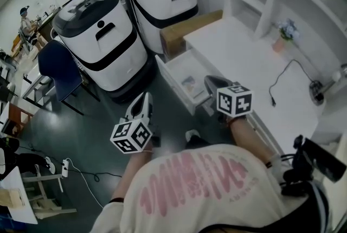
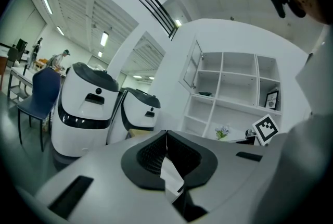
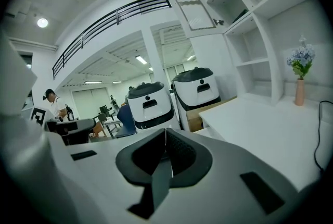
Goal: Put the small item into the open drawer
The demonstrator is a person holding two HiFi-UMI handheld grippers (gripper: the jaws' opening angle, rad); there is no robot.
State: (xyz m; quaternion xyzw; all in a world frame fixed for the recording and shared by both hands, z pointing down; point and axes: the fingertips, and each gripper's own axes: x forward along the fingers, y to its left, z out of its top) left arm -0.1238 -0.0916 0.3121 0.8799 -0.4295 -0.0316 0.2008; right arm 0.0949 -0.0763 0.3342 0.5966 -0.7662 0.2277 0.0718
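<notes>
The head view alone lays out the whole scene. It shows the white surface (image 1: 238, 58) running along the right, with the front machine (image 1: 100, 50) and the rear machine (image 1: 162, 1) standing left of it on the dark floor (image 1: 81, 134). The open drawer (image 1: 181, 66) juts from the surface's edge into the aisle between them. The small item (image 1: 190, 84) shows only in this view. It lies on the drawer's floor, apart from both tools, and is too small to make out beyond a pale patch. The gripper views look out level instead. The left one takes in the white shelf unit (image 2: 234, 82) and its square compartments, and the right one the tan vase (image 3: 300, 90) of bluish flowers. A brown cardboard box (image 1: 187, 31) sits against the surface's far corner, so the free room is the strip of floor in front of the drawer. The left hand-held gripper (image 1: 142, 97) hangs over that strip, clear of the drawer. Its ribbed black pads meet at the tip, and a pale strip shows in the slot behind them, though what it is cannot be told. The right hand-held gripper (image 1: 212, 83) hangs just beside the drawer's near end, its pads pressed together with nothing between them. A thin black cable (image 1: 284, 75) curls across the smooth surface.
</notes>
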